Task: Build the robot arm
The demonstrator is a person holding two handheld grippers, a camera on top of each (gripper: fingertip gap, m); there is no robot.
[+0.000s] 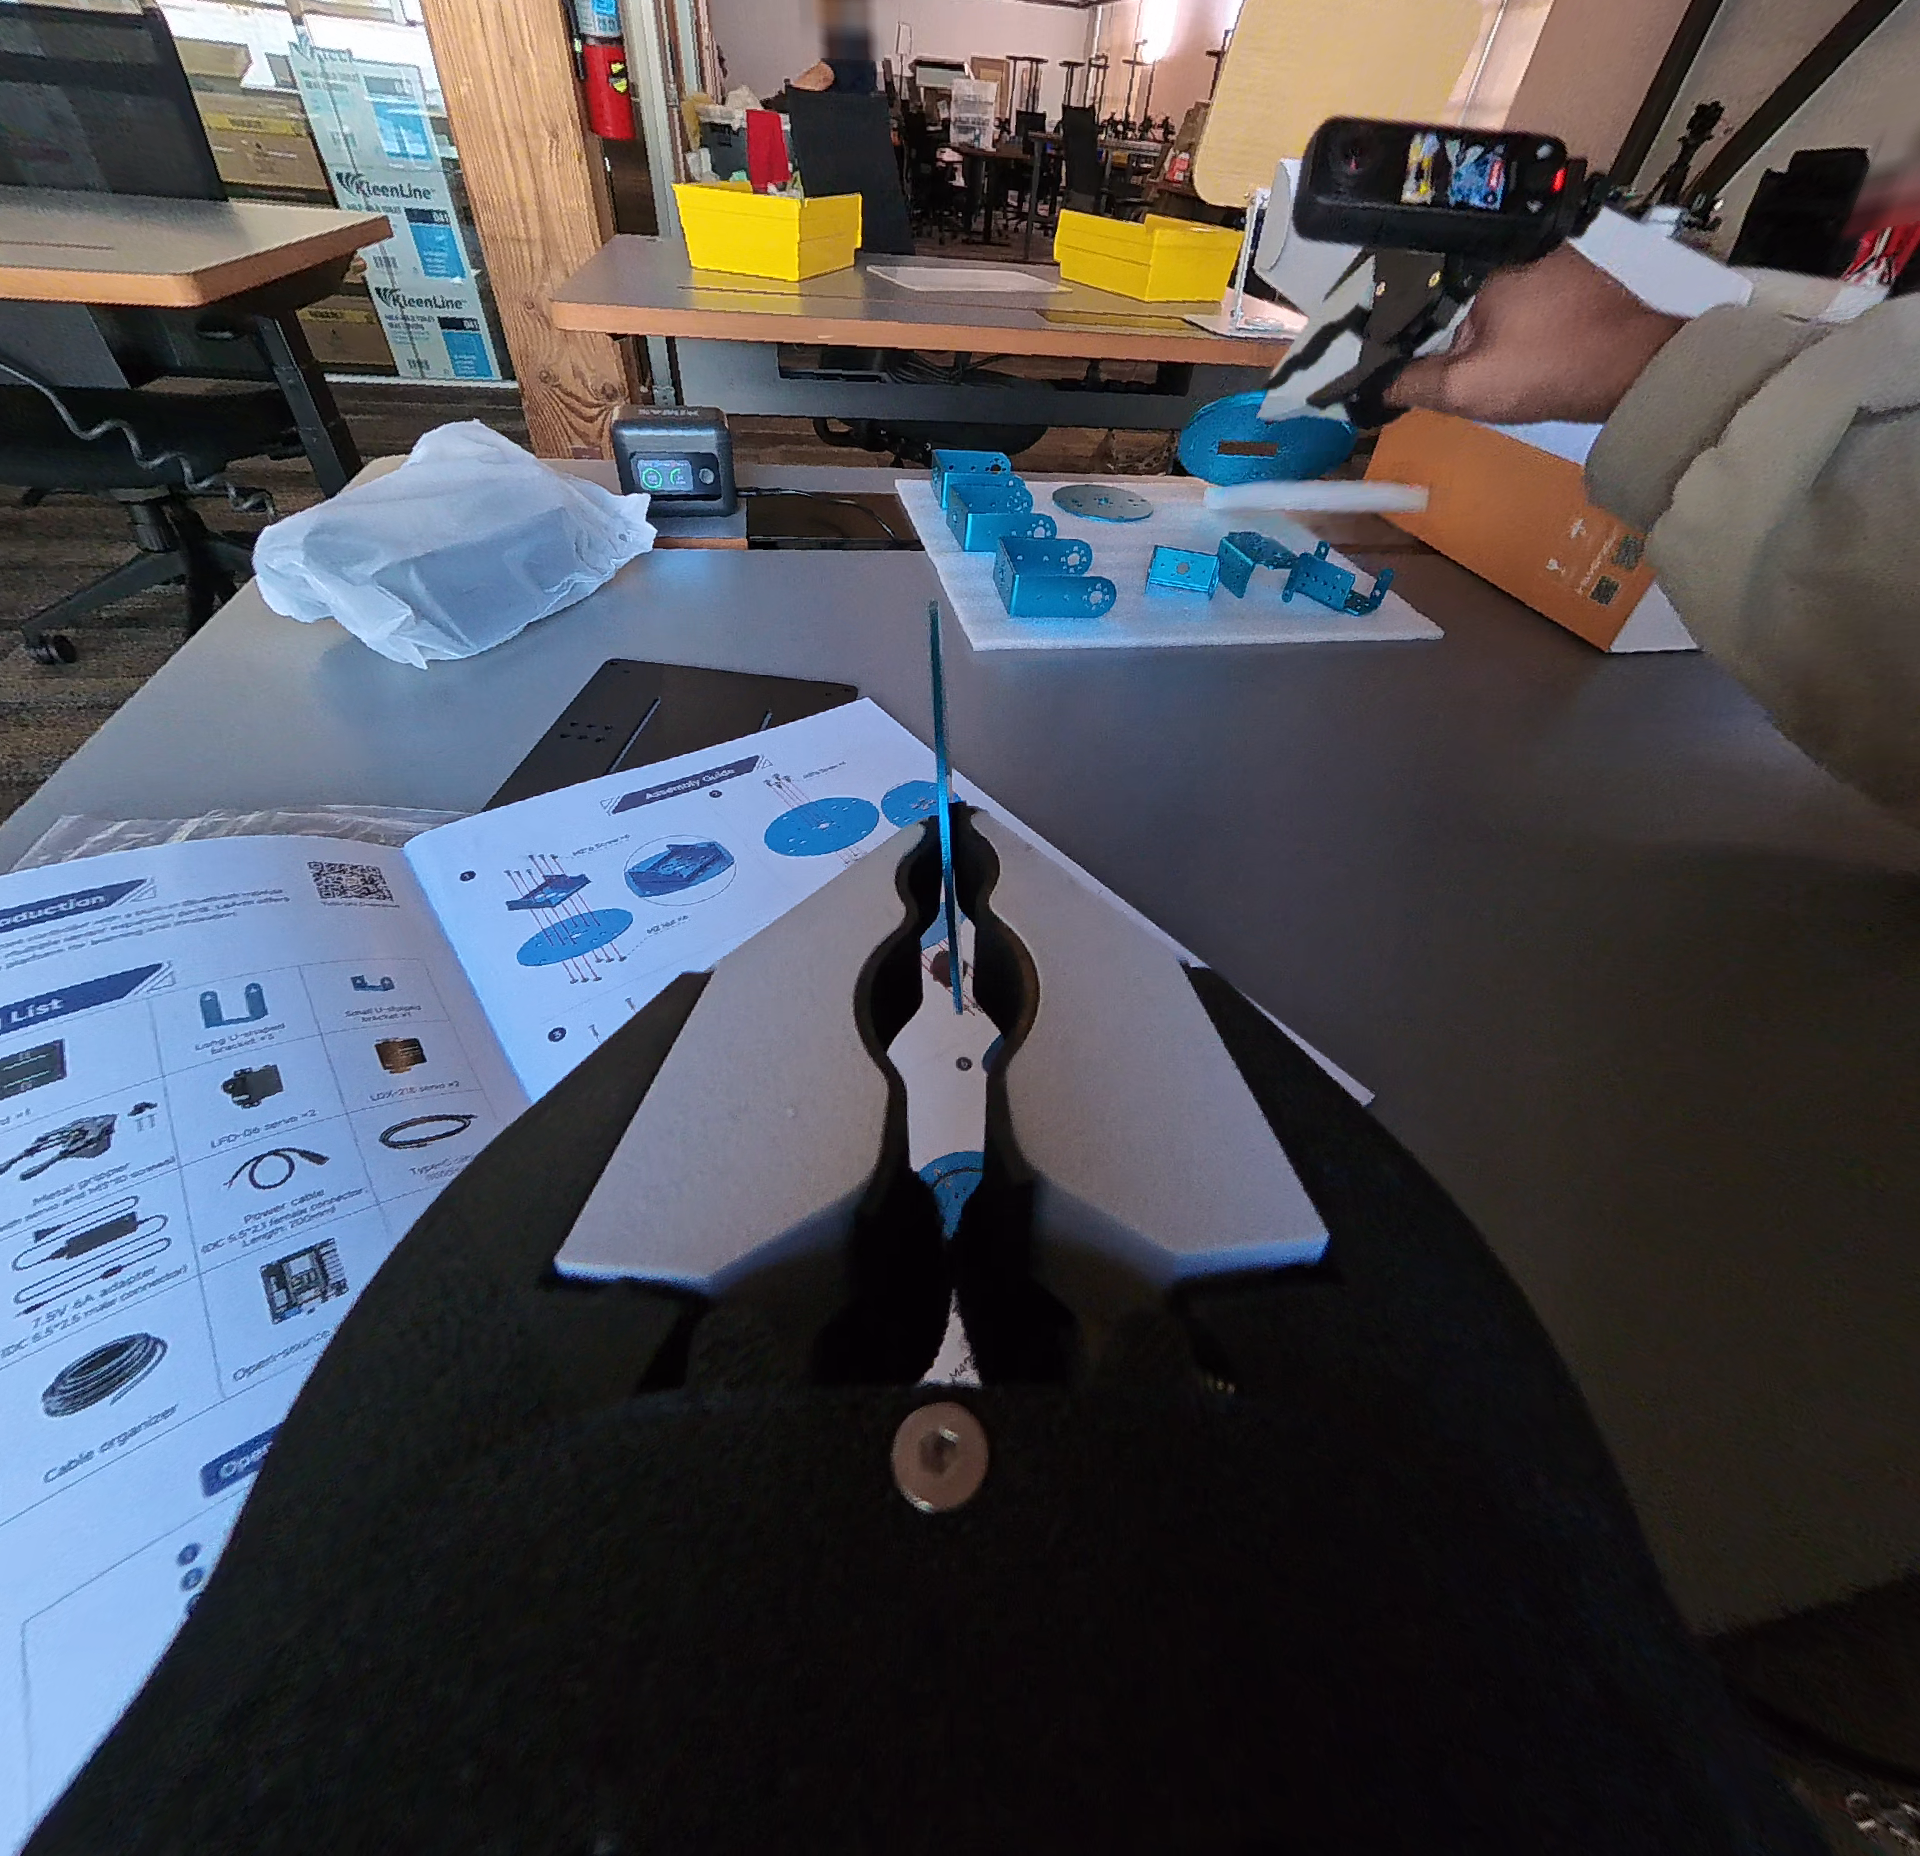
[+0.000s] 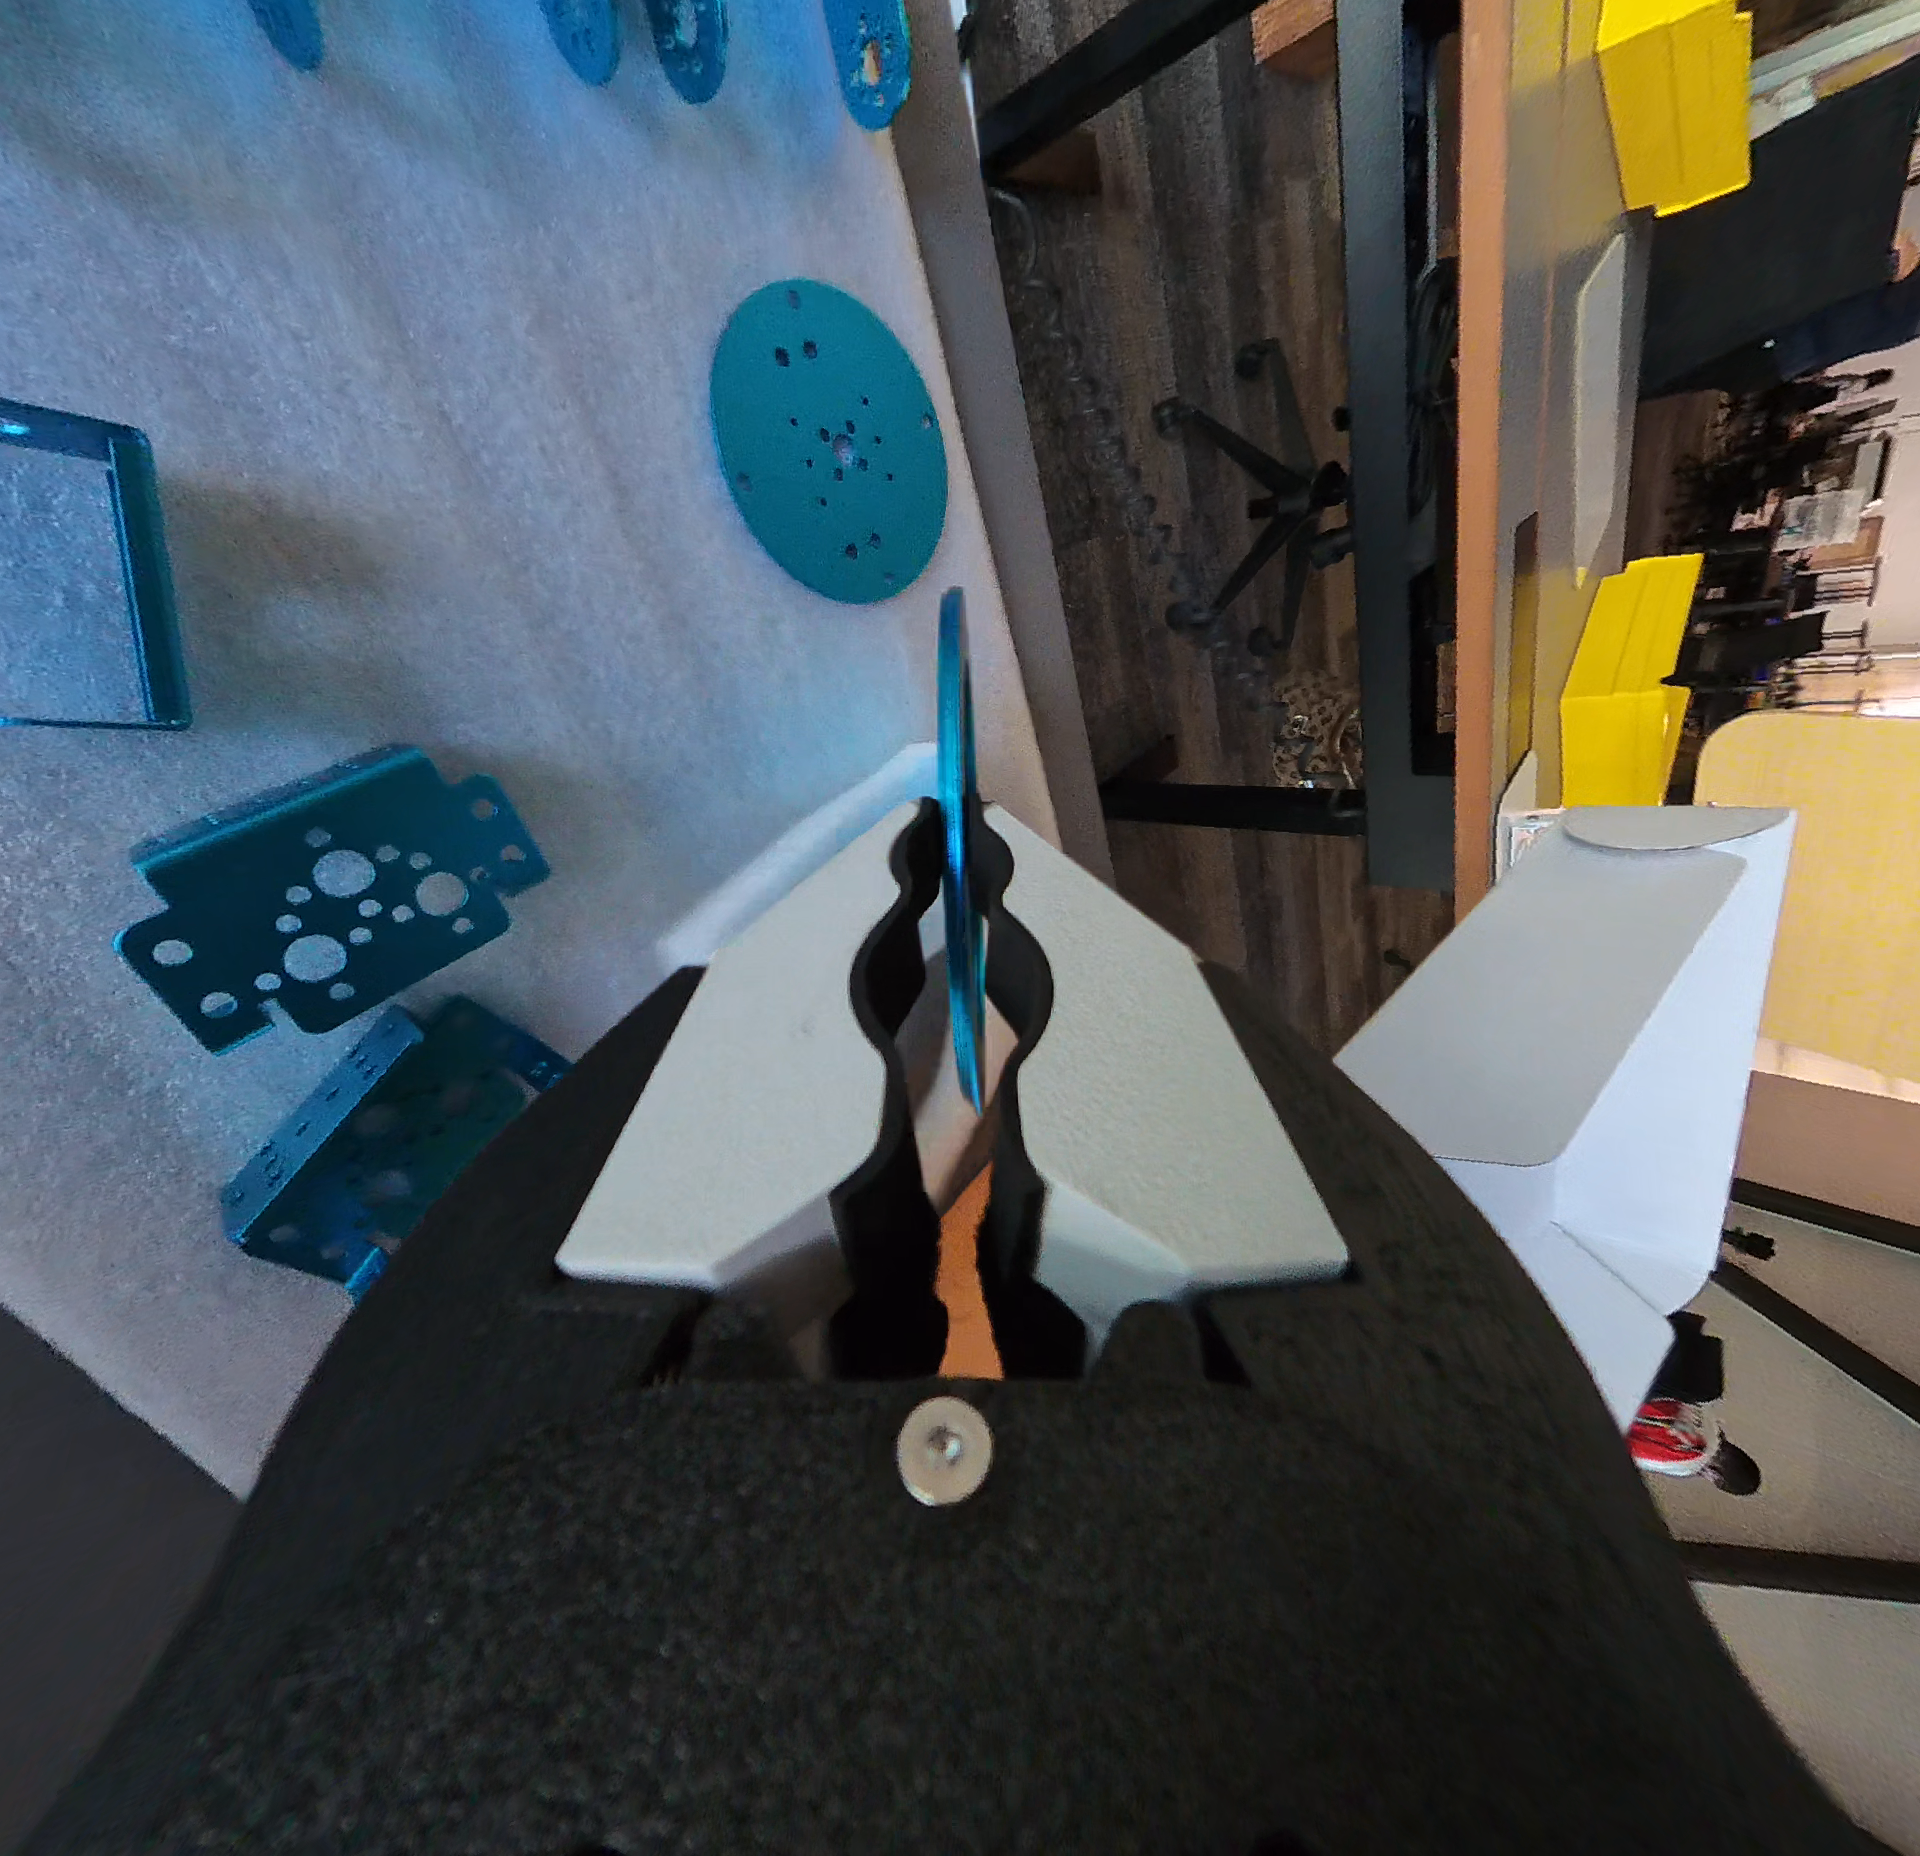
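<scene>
Left fingers (image 1: 914,954) clamp a blue plate (image 1: 938,767); right fingers (image 2: 1091,975) clamp a blue disc (image 2: 958,871).

Thin blue plate (image 1: 938,767) edge-on, blue disc (image 2: 958,871) edge-on, both held aloft

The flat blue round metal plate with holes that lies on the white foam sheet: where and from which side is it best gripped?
Probably at its rim, from the side: the flat blue round metal plate lies flush on the white foam sheet, so one finger must slip under the thin edge.
</scene>
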